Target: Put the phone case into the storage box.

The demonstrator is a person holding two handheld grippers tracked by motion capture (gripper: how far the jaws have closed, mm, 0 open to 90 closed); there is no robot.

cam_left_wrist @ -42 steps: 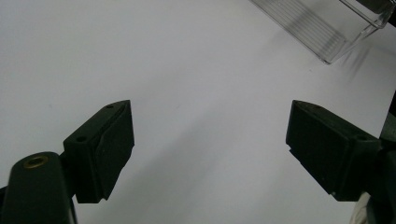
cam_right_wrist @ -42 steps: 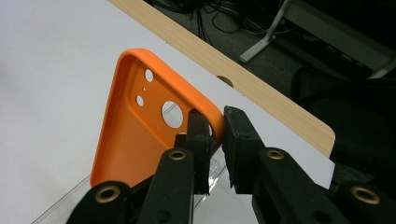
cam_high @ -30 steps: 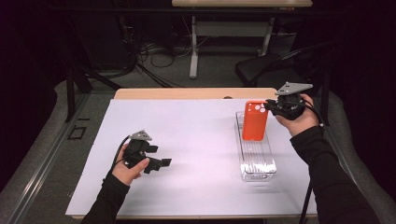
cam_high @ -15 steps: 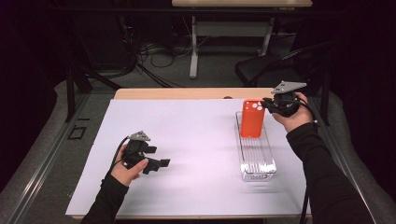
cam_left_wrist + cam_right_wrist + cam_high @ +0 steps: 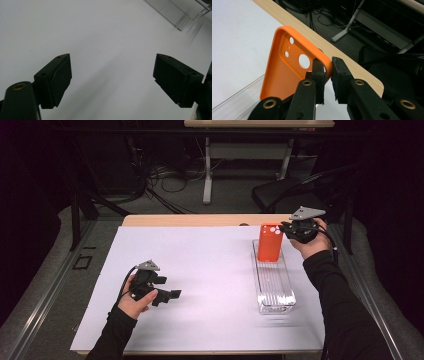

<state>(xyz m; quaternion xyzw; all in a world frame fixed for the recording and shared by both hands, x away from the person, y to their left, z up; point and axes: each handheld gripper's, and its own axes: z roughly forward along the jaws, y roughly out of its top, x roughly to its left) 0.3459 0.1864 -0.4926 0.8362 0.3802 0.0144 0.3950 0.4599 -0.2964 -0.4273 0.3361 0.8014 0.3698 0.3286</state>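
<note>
Pinching orange phone case (image 5: pixel 287 72) rim | right claw (image 5: pixel 327 82) | clear tray (image 5: pixel 274 285) beneath

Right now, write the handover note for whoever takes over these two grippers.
Right gripper: shut on the upper edge of the orange phone case, held upright over the far end of the clear plastic tray.
Left gripper: open, holding nothing, low over the white table cover, apart from the tray.
Done: case gripped.
Left: probably set the case down in the tray and release.
</note>
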